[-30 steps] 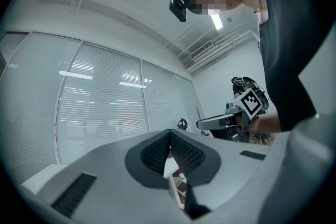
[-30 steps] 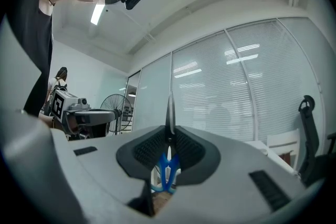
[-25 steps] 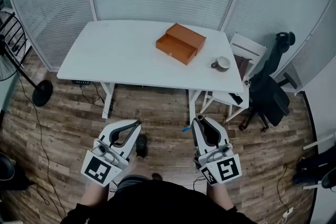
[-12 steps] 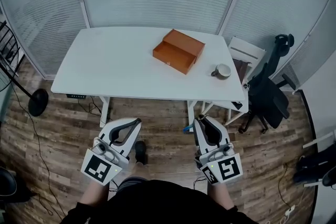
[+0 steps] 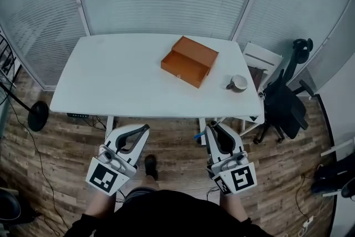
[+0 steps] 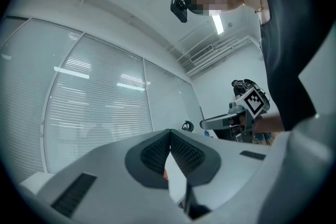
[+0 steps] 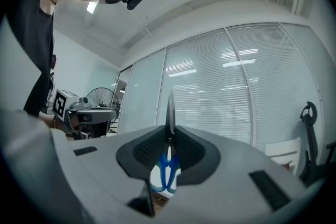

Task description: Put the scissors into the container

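An orange-brown wooden box with its drawer pulled out sits on the white table, right of the middle. The scissors have blue handles, and their blades stick up past the tips of my right gripper, which is shut on them. In the head view that gripper is held low in front of the table's near edge, with a bit of blue handle showing beside it. My left gripper hangs level with it to the left, jaws shut and holding nothing.
A cup stands near the table's right edge. A white stool and a black office chair are to the right of the table. A fan base and cables lie on the wooden floor at the left. Glass walls with blinds stand behind.
The table has slid lower and nearer in the head view as the person steps toward it. Both grippers keep their place and their grip.
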